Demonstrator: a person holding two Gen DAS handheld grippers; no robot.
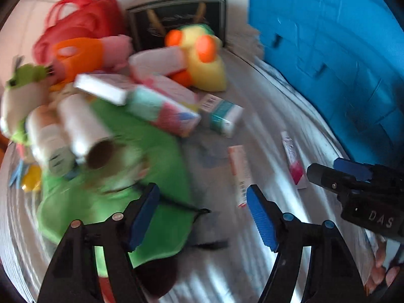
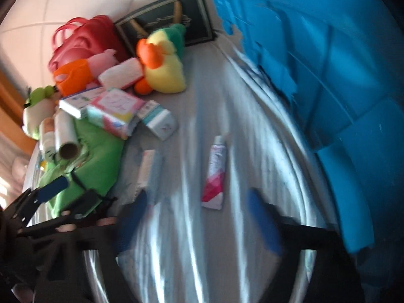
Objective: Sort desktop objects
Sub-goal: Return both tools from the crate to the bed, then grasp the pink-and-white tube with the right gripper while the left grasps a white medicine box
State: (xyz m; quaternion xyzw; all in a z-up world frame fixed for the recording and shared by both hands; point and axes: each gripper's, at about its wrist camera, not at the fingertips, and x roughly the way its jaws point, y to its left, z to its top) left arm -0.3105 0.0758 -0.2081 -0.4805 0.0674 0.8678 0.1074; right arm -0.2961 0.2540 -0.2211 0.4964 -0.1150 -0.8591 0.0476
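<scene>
A: What is lying on the bench (image 2: 192, 116) right now?

B: A heap is sitting at the left: a green cloth (image 1: 156, 166), a white roll on a cardboard core (image 1: 83, 128), several cartons (image 1: 164, 111), a yellow duck plush (image 1: 204, 60) and a red mesh bag (image 1: 83, 17). A dark framed picture (image 1: 176, 17) is leaning behind the plush. Two smaller things are lying apart from the heap on the grey surface: a slim pink-and-white box (image 1: 240, 174) and a pink-and-white tube (image 2: 216, 174). A large blue bin (image 2: 328, 75) is standing along the right.

A: And the left gripper (image 1: 202, 217)?

B: Its fingers are standing spread, pinching nothing. One blue pad is hanging over the green cloth's edge, and the other is sitting just beside the slim box's near end.

A: The right gripper (image 2: 197, 224)?

B: It is blurring badly, but its fingers are also standing apart with nothing between them. The tube is lying just ahead of the gap, nearer the right finger.

A: Are the grippers close together?

B: They are appearing in each other's views, side by side.
</scene>
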